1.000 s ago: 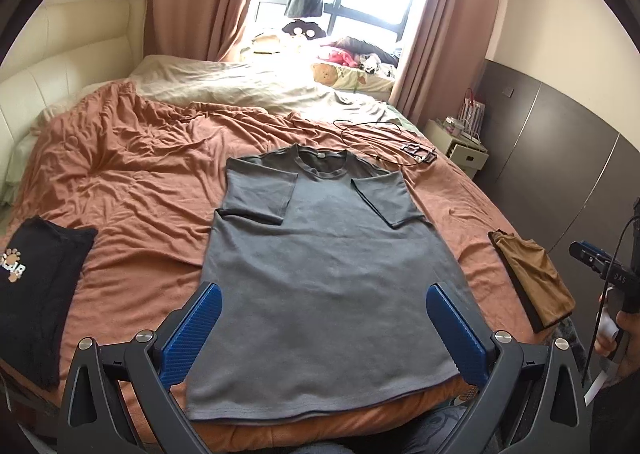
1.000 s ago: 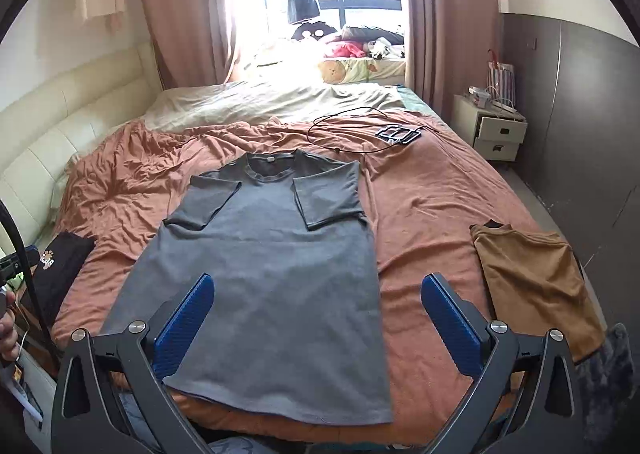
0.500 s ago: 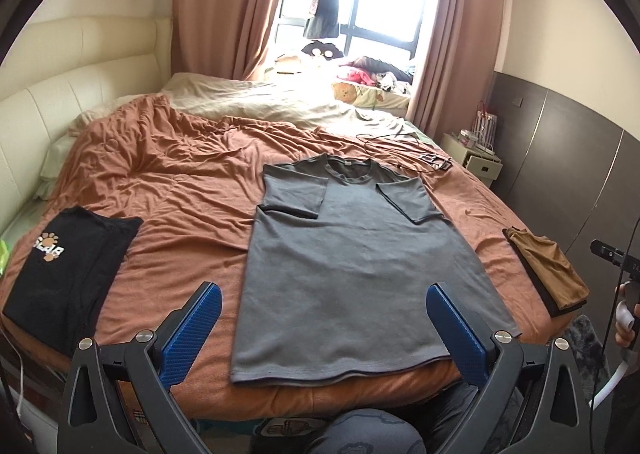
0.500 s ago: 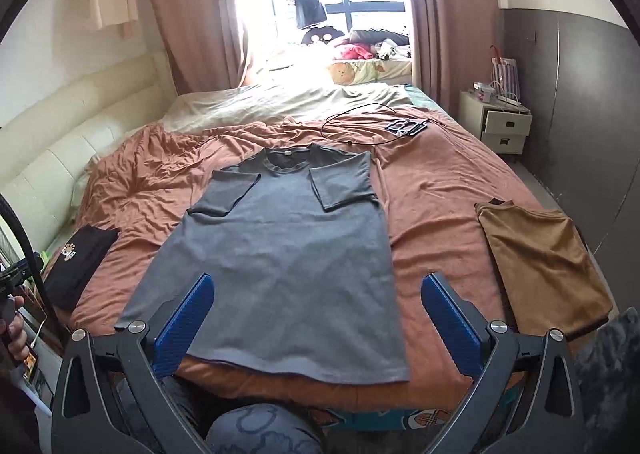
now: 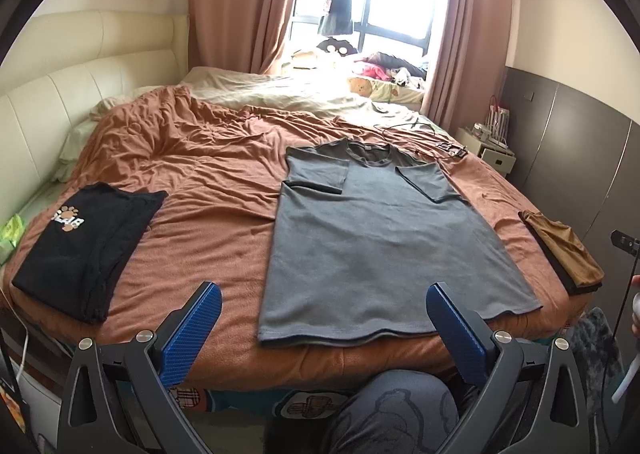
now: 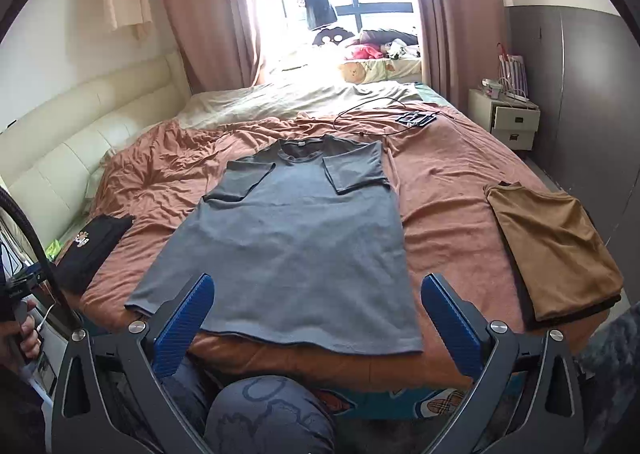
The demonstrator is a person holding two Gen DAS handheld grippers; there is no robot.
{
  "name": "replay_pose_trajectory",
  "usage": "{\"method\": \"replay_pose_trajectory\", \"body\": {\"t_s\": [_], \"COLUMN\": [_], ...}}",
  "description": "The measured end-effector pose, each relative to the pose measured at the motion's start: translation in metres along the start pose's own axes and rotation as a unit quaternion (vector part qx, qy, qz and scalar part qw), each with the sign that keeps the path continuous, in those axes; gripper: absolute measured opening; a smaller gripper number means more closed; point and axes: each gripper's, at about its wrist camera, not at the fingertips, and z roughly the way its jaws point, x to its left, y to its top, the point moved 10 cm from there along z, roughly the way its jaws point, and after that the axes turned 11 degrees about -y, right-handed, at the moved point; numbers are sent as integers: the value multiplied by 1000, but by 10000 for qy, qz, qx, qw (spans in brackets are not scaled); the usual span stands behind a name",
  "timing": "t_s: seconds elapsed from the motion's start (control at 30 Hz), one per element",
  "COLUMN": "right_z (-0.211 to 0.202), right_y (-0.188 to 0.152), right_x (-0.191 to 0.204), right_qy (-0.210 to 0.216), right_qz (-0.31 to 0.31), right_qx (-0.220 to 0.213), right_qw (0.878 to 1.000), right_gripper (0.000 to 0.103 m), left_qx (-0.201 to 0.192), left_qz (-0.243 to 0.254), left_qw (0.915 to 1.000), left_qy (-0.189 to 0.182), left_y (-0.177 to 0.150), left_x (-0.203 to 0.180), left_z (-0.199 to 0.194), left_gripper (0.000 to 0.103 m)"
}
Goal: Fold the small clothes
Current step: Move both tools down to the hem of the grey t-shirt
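Observation:
A grey T-shirt (image 5: 380, 242) (image 6: 296, 246) lies flat on the rust-brown bedspread (image 5: 208, 189), collar toward the window, both sleeves folded inward, its hem at the bed's near edge. My left gripper (image 5: 324, 328) is open, held back from the bed in front of the hem and touching nothing. My right gripper (image 6: 318, 324) is open too, hovering before the hem with nothing between its blue pads.
A folded black shirt with a paw print (image 5: 84, 246) (image 6: 90, 250) lies at the bed's left edge, a folded tan garment (image 5: 564, 250) (image 6: 556, 250) at the right edge. Cables and a small device (image 6: 412, 118) rest beyond the collar. A person's knee (image 5: 396, 410) is below the grippers. A nightstand (image 6: 508, 121) stands right.
Both grippers have pulled back and up from the bed, so the shirt looks smaller and the bed's near edge and the knee now show. The shirt has not moved.

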Motion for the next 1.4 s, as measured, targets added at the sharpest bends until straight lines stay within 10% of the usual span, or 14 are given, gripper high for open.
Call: {"method": "replay_pose_trajectory", "body": {"t_s": [0.47,0.67,0.83,1.4], "right_z": [53,87,112,175], "right_y": [-30,-44,-53,-95], "right_x": [-11,-35,-55,-99], "right_qy": [68,120,57,100], "right_qz": [316,884,1280,2466], "right_qx": [684,1047,1246,1833], "right_qw": [9971,9905,9839,9516], "right_gripper": [101,84,78,58], "left_qx": [400,563,759,1323], "left_qz": [-783,-1382,-1984,-3512], "left_qw": [9961,9888,9771,9263], "left_qy": [15,23,-116,-329], "left_y": [-55,-64,-79,-113], "left_x": [66,104,125,140], "left_z": [39,61,86,149], "left_gripper": [101,77,54,38]}}
